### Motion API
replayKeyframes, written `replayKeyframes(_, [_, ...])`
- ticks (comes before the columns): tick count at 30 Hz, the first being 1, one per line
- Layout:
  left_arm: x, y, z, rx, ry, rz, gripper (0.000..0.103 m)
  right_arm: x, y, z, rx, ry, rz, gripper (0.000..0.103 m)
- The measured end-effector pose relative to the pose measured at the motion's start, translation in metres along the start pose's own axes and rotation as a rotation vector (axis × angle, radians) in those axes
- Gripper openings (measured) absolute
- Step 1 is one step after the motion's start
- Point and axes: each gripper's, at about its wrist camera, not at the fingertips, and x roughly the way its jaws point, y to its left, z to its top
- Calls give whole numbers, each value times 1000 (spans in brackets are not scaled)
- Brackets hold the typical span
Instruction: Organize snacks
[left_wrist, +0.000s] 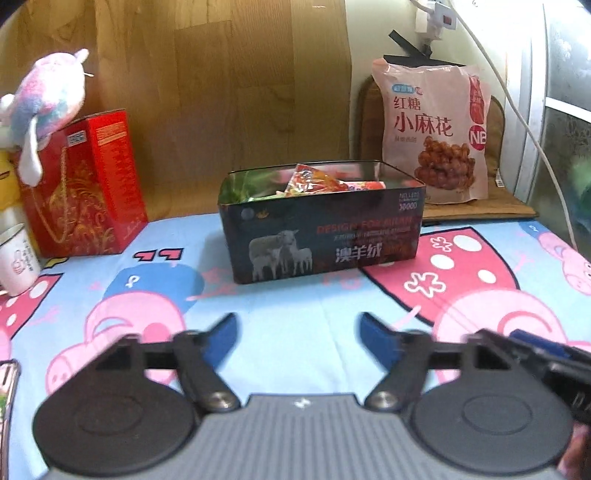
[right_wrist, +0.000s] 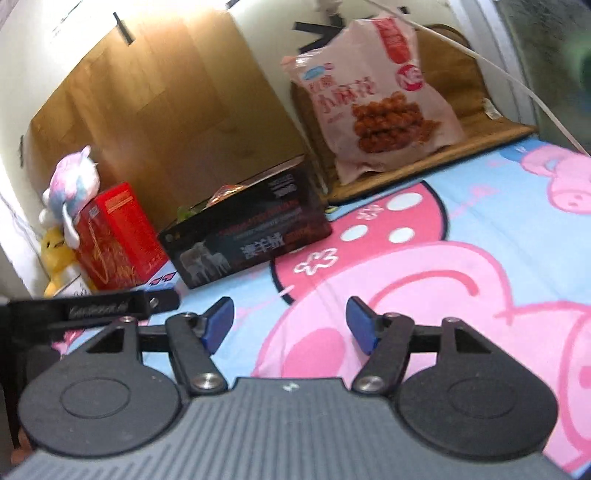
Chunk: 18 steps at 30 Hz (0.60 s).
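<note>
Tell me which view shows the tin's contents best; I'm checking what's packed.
Left wrist: it faces the black tin squarely and sharply, wrappers visible above its rim. The right wrist shows it tilted and blurred, with little of the contents.

left wrist: low, facing tin (left_wrist: 321, 229) | right wrist: tilted, farther | shared: tin

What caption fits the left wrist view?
Open left gripper faces a snack-filled black tin on cartoon cloth.

Plush toy (left_wrist: 44, 99) atop red gift box (left_wrist: 86, 188); white cup (left_wrist: 18, 258) nearby on cartoon sheet (left_wrist: 295, 306).
</note>
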Motion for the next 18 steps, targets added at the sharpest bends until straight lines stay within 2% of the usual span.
replayKeyframes(4, [-10,-3,-6,26,-20,50,92,-4,-6,-1,31,-10,5,69])
replayKeyframes(12, [-12,-4,-13,29,6,82,103,-7,-13,-1,68,-6,23,69])
replayKeyframes(18, [-9,-9,-15,45,21,102,103,-6,-17,-1,94,8,35,70])
